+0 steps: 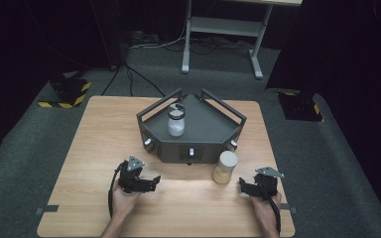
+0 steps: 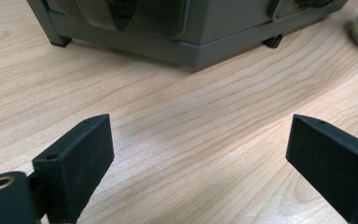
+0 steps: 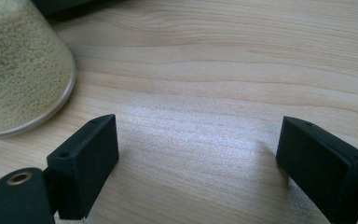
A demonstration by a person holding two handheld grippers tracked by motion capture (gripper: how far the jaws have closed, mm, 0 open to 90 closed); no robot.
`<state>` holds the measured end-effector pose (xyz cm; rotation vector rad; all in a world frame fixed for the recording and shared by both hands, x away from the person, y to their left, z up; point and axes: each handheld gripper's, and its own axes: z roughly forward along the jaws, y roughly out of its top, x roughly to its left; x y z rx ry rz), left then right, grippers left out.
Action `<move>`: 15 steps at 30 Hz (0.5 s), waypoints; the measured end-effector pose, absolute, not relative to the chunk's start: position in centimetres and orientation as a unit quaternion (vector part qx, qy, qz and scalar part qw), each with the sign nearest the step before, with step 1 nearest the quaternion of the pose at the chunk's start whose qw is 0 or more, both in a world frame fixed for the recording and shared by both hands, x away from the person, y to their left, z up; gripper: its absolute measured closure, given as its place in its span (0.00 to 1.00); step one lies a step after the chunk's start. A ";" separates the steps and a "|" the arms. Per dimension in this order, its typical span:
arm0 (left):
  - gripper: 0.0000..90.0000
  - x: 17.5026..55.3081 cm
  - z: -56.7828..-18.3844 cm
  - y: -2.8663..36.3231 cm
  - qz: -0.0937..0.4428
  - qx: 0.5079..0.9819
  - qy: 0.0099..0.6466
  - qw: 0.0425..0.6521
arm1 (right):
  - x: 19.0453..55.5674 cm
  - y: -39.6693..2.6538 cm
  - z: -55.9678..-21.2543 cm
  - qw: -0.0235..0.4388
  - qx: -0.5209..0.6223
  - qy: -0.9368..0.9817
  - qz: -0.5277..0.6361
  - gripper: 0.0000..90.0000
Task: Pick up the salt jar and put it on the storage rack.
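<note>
A dark grey angular stand (image 1: 206, 134) with knobs on its front sits mid-table, and a glass jar of white powder (image 1: 176, 120) stands upright on its top. On the wood to the stand's right front is a jar of beige grains (image 1: 225, 167) with a pale lid. My left gripper (image 1: 153, 182) rests low over the table in front of the stand's left corner, open, with bare wood between its jaws (image 2: 200, 149). My right gripper (image 1: 242, 187) is open just right of the beige jar, which lies left of and beyond its jaws (image 3: 198, 154), apart from them.
The wooden table (image 1: 94, 148) has its front edge close behind both hands. The stand's base (image 2: 205, 42) lies a short way ahead of the left jaws. Past the table stand a white metal frame (image 1: 223, 29) and yellow-black marked bases (image 1: 67, 94) on the floor.
</note>
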<state>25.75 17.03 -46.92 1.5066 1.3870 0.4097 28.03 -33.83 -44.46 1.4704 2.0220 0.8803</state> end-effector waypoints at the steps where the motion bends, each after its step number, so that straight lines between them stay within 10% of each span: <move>1: 0.08 25.8 -47.0 16.9 0.171 0.624 0.574 0.502 | 28.0 -33.8 -44.5 0.243 0.538 0.740 0.322 0.14; 15: 0.08 26.2 -48.6 15.1 0.199 0.650 0.564 0.468 | 27.9 -33.8 -44.5 0.244 0.540 0.739 0.322 0.14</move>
